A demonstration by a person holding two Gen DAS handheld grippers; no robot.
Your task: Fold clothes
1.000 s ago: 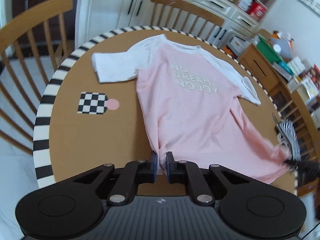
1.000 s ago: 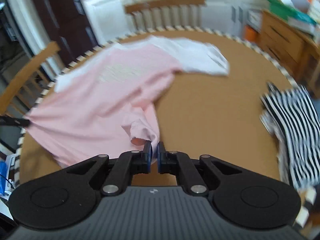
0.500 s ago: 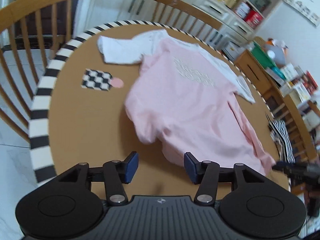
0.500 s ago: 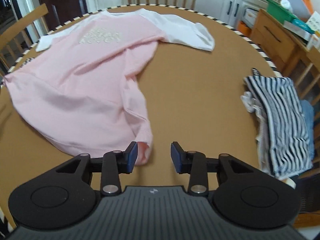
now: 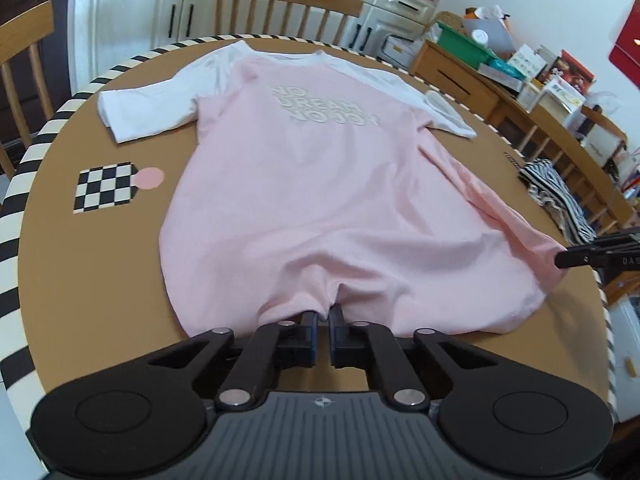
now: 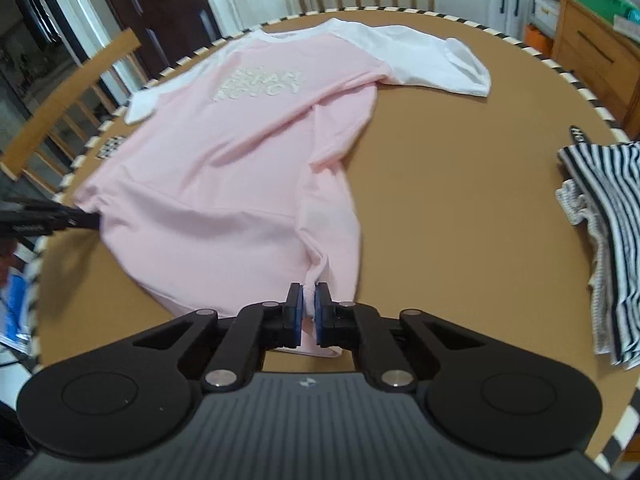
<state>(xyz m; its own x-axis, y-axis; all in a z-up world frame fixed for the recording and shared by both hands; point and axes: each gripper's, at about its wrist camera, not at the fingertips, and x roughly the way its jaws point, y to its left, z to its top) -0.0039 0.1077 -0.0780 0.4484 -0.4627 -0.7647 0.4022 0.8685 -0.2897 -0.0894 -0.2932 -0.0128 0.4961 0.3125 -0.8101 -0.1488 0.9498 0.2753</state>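
Left claw (image 5: 324, 322) is closed on the bottom hem of the pink cotton T-shirt with white sleeves (image 5: 320, 184); right claw (image 6: 307, 312) is closed on the hem at the opposite bottom corner. The garment lies flat on the round brown surface with striped rim (image 6: 460, 208), printed side up. Its long axis runs from each claw toward 12 o'clock, collar at the far end. Both claws are equally near the hem, so the likely next move carries the hem toward 12 o'clock, onto the collar.

"NO DREAM NO JOY", apparently, on pink T-shirt (image 5: 320, 184)
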